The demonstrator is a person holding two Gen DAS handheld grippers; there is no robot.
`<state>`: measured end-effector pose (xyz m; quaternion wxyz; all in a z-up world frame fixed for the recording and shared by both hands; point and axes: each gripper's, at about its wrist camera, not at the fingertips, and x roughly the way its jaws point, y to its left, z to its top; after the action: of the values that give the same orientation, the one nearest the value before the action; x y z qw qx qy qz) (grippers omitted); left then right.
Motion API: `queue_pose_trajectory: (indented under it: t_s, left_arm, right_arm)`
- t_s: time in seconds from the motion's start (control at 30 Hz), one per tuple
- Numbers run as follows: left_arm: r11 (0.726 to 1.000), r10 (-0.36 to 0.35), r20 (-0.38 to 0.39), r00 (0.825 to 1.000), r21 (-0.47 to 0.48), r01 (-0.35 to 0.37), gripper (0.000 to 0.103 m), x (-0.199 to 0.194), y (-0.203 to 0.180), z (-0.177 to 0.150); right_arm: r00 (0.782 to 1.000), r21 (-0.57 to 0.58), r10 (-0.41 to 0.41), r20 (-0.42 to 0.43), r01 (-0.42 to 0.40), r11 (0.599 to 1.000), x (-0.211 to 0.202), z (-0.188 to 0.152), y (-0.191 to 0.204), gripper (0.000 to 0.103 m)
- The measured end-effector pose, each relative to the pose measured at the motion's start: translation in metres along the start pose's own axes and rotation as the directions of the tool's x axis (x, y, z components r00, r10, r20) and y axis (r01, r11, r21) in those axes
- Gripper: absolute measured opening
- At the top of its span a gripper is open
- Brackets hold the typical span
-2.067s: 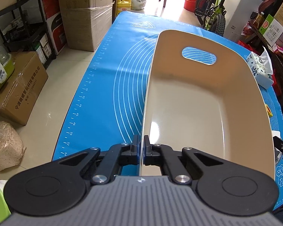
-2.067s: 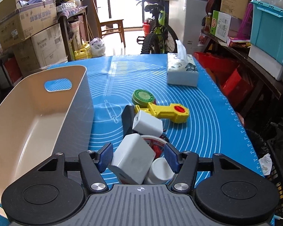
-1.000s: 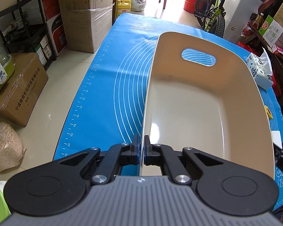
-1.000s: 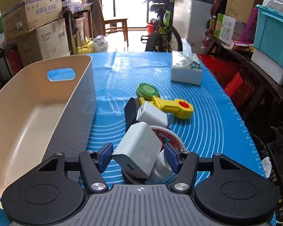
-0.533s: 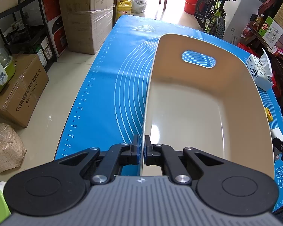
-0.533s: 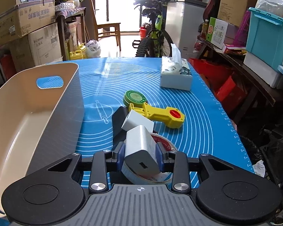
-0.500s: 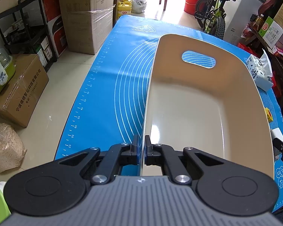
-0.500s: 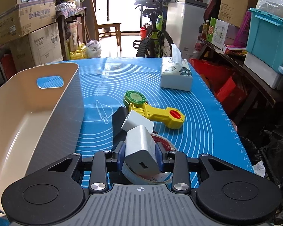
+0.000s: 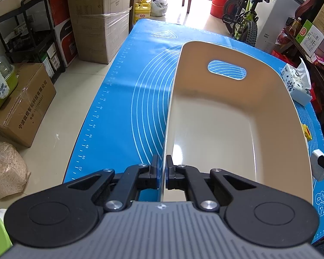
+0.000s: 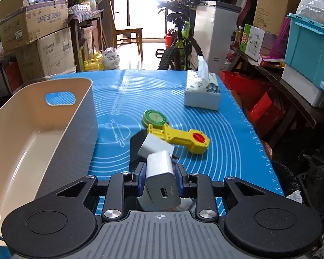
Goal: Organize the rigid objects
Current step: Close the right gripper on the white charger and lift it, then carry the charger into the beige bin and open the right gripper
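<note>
Right wrist: tongs grip charger (white).

Daylight floods in from a blown-out doorway at the far end, leaving the room evenly bright. A glare streak shines on the beige bin floor. Fisheye bending curves the blue mat edges; corners darken; the bin's near wall blurs slightly.

A cream bin sits on a blue mat ringed with white lines, beside a yellow tool with a red button.
</note>
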<state>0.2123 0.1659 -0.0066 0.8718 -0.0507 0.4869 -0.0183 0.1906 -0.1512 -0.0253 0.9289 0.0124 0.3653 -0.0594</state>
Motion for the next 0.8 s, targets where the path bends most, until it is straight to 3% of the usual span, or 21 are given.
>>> queue_pose_trajectory:
  t_s: [0.43, 0.8]
  left_arm:
    - [1.0, 0.001, 0.001, 1.0, 0.002, -0.001, 0.007, 0.0, 0.0, 0.0]
    - [1.0, -0.011, -0.003, 1.0, -0.004, 0.011, 0.005, 0.0, 0.0, 0.001]
  right_arm:
    - [1.0, 0.018, -0.002, 0.019, 0.002, 1.0, -0.01, 0.014, -0.01, 0.037]
    - [0.992, -0.024, 0.066, 0.109, -0.063, 0.998, -0.041, 0.059, 0.009, 0.037]
